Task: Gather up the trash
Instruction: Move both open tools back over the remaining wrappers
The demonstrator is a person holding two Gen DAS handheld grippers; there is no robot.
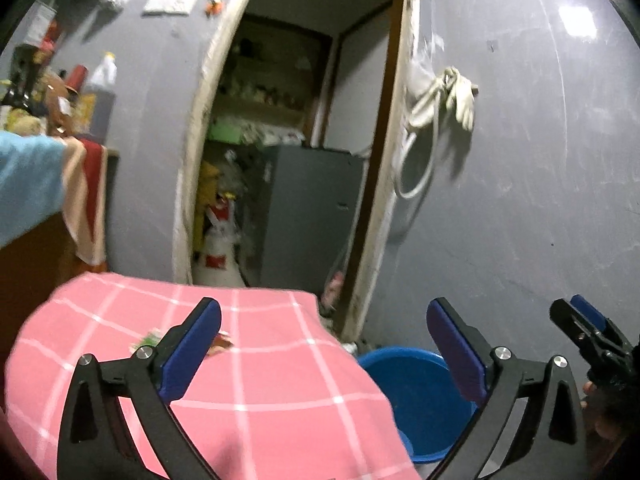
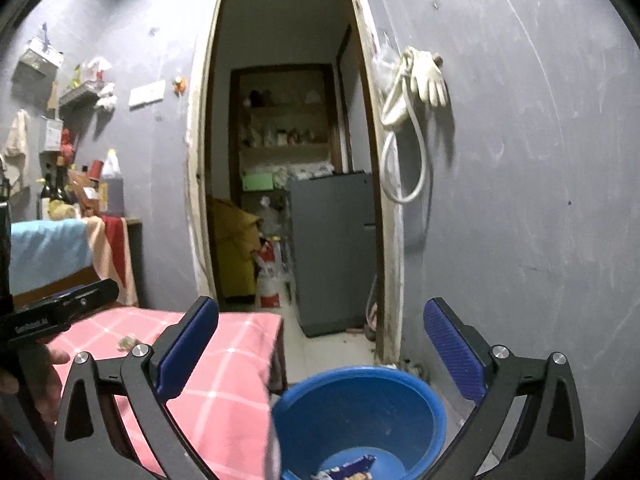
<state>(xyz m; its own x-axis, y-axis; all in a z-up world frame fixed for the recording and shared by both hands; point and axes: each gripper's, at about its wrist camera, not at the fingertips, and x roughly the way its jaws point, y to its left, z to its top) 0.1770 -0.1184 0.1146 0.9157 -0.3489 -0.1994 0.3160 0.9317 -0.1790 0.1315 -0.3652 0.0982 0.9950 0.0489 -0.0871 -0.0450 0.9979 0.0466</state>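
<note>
Now both claws hang in the air with nothing between their fingers. The left gripper point(image 1: 324, 354) has its blue-padded jaws spread wide above the pink checked tablecloth point(image 1: 256, 376), and the right gripper point(image 2: 320, 354) is spread just as wide above the round blue plastic bucket point(image 2: 404, 400), which stands on the floor just beside the table's right edge. Inside the bucket, at its bottom, lie a few printed wrappers point(image 2: 348, 468), blurred and partly cut off by the frame. On the cloth near the table's far edge lie two small pieces of crumpled trash, a green-white wrapper point(image 1: 146, 340) and a brownish scrap point(image 1: 222, 343) close beside it, both apart from the fingers. Behind the table, an open doorway shows a grey refrigerator point(image 2: 332, 252).
</note>
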